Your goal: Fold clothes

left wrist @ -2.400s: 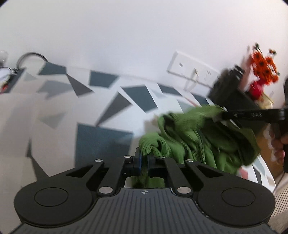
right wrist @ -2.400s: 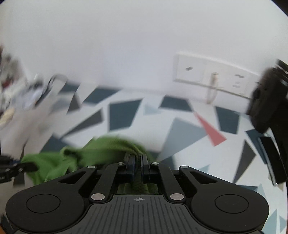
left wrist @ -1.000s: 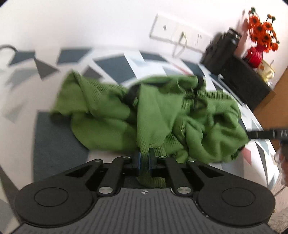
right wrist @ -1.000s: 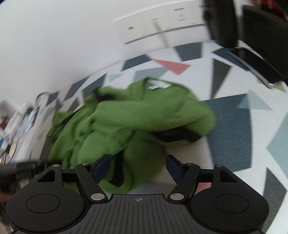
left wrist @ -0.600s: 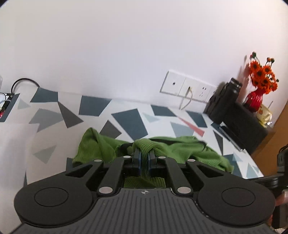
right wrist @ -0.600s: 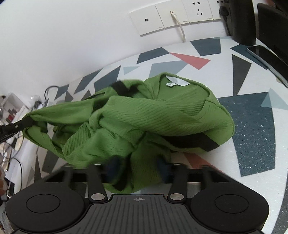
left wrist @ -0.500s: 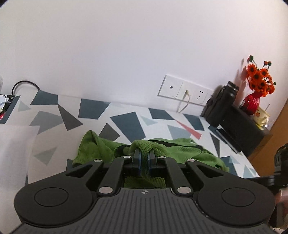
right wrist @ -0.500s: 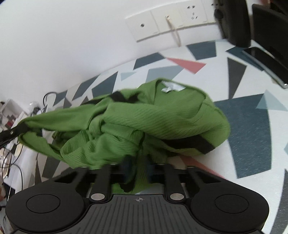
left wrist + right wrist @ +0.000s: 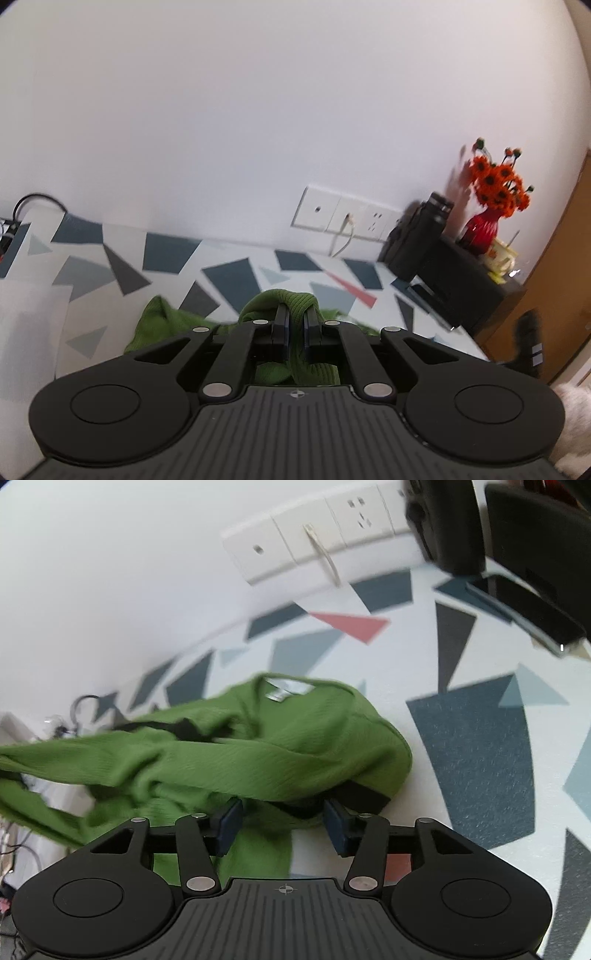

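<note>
The patterned tabletop (image 9: 480, 760) is carrying the green sweater (image 9: 288, 738) in a crumpled heap, its white neck label facing the wall, one part stretching off toward the left edge of your right wrist view. Your left gripper (image 9: 295, 325) is pinching a ribbed fold of the sweater tight between its nearly closed jaws. Your right gripper (image 9: 283, 823) is opening, its blue pads standing apart and not pressing the cloth, with the heap's near edge lying between and just beyond them.
</note>
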